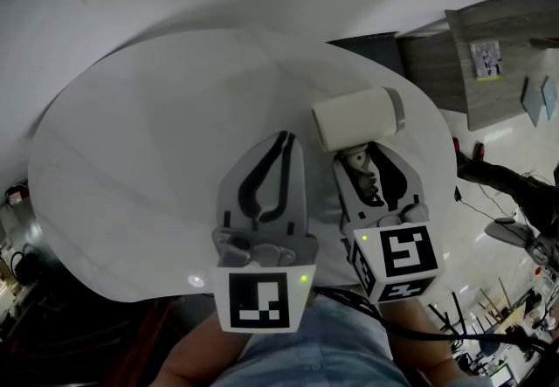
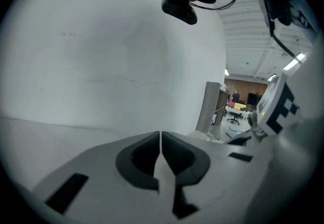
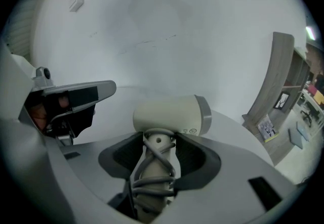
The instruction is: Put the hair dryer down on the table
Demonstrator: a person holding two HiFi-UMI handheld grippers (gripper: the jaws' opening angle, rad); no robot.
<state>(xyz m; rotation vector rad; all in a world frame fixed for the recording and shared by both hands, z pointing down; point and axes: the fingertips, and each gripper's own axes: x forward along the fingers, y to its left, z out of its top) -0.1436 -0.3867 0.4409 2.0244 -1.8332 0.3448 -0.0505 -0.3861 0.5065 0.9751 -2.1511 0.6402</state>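
Note:
A cream hair dryer point(image 1: 354, 119) with a grey end ring hangs over the far right part of the round white table point(image 1: 157, 132). Its handle, wrapped in its grey cord, runs back between the jaws of my right gripper point(image 1: 360, 158), which are shut on it. In the right gripper view the dryer's barrel point(image 3: 169, 113) lies crosswise just past my right gripper point(image 3: 158, 134), whose jaw tips press the handle's neck from both sides. My left gripper point(image 1: 284, 136) hovers beside it on the left, shut and empty. The left gripper point(image 2: 160, 134) shows its jaw tips meeting.
A grey wooden cabinet point(image 1: 498, 53) stands past the table's right edge, also seen as a tall panel point(image 3: 281, 81). Dark cables and stands point(image 1: 515, 202) lie on the floor at the right. A plain white wall point(image 3: 167, 26) rises behind the table.

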